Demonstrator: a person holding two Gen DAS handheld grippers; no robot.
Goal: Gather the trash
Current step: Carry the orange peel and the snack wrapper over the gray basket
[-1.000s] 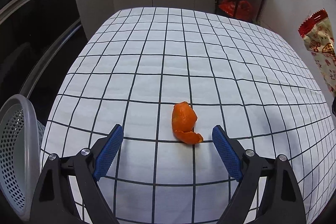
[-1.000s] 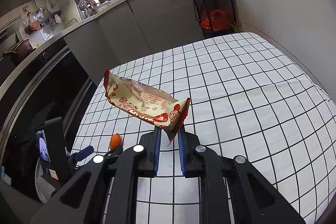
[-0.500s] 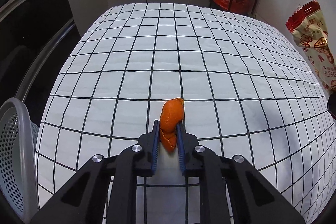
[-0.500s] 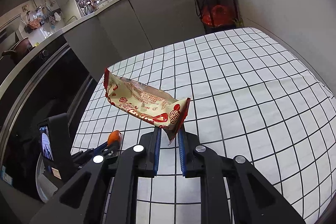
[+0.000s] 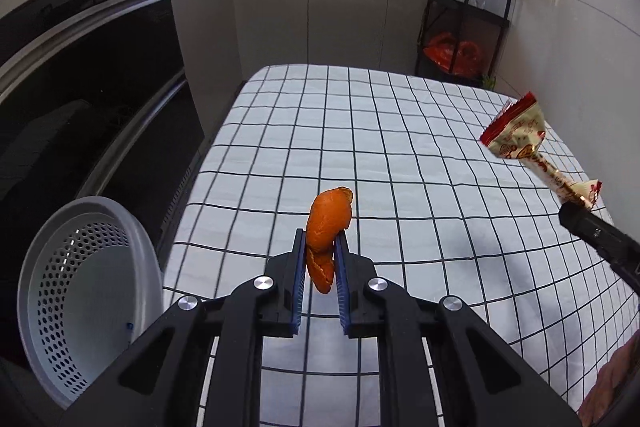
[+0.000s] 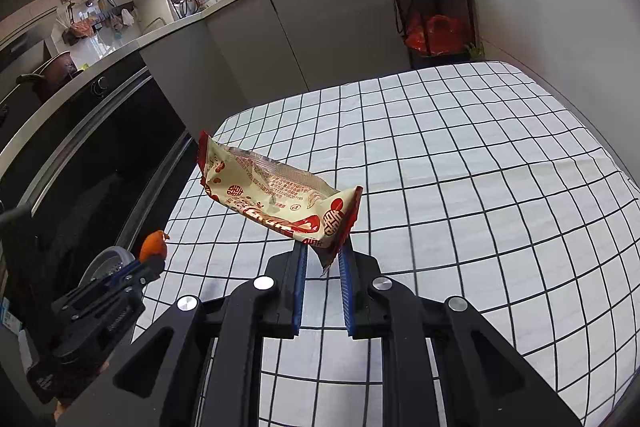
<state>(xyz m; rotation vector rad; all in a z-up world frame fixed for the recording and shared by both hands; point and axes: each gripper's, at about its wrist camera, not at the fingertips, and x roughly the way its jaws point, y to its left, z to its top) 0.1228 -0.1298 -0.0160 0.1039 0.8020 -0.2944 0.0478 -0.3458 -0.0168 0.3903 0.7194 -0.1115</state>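
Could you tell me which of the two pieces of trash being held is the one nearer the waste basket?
The orange peel, clamped in the left gripper, hangs beside the grey basket. The snack wrapper sits farther away in the right gripper.

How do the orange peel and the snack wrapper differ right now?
The orange peel is small, thick, curled and plain orange; the snack wrapper is longer, thin, flattened and printed red on cream. The peel stands upright in the left claw; the wrapper juts sideways from the right claw. Both are held clear of the tablecloth.
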